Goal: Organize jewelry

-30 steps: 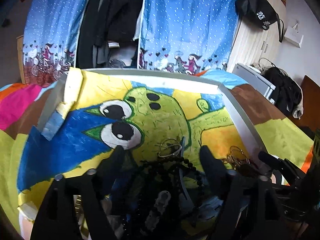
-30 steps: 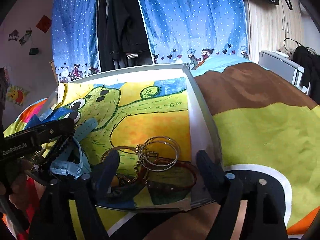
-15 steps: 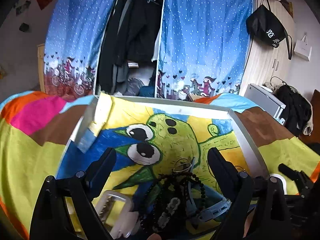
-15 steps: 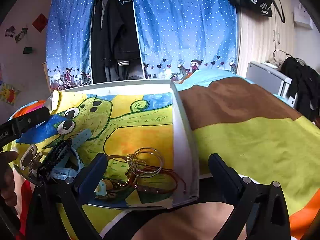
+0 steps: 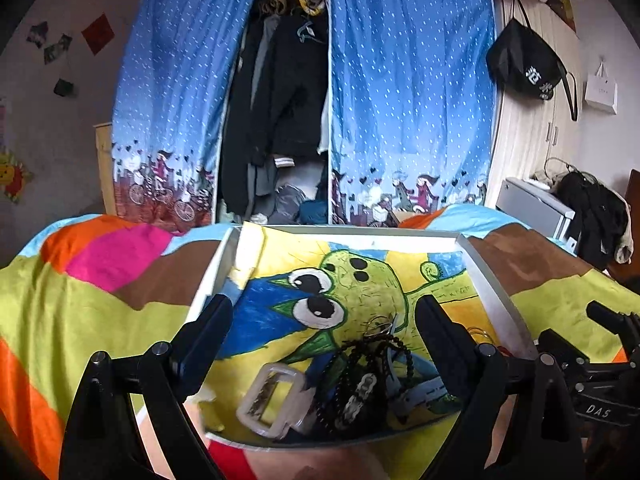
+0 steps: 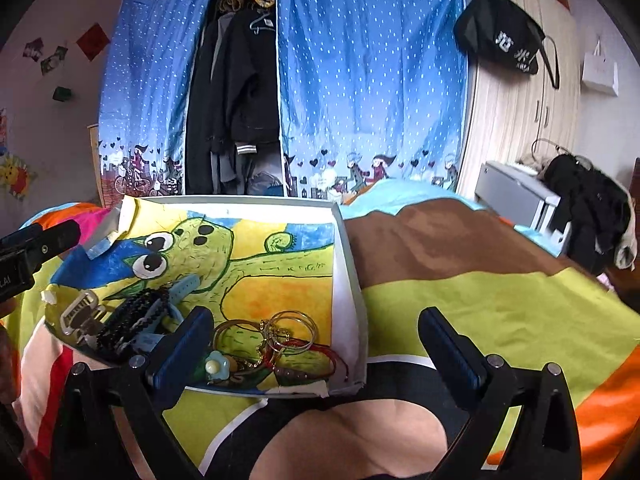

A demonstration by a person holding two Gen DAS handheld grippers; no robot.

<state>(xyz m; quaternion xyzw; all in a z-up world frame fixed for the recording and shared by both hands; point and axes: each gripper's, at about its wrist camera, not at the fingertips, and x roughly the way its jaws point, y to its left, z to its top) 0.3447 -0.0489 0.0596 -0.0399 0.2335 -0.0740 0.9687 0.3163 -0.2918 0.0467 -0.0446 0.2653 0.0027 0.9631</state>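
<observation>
A black bead bracelet point(image 5: 372, 364) is lying heaped with a pale blue strap point(image 5: 420, 394) and a white buckle point(image 5: 272, 398) near the tray's point(image 5: 492, 296) front edge, toward its left corner. The left gripper point(image 5: 324, 320) is hovering above this heap, its jaws spread wide and gripping nothing. Toward the front right corner, gold hoops point(image 6: 294, 330), a red cord point(image 6: 316, 354) and a small flower charm point(image 6: 216, 365) are resting together. The right gripper point(image 6: 316, 330) is hanging released over the tray's right rim, those hoops lying just inside its left finger point(image 6: 184, 350). The tray is sitting on a colourful bedspread point(image 6: 480, 300).
</observation>
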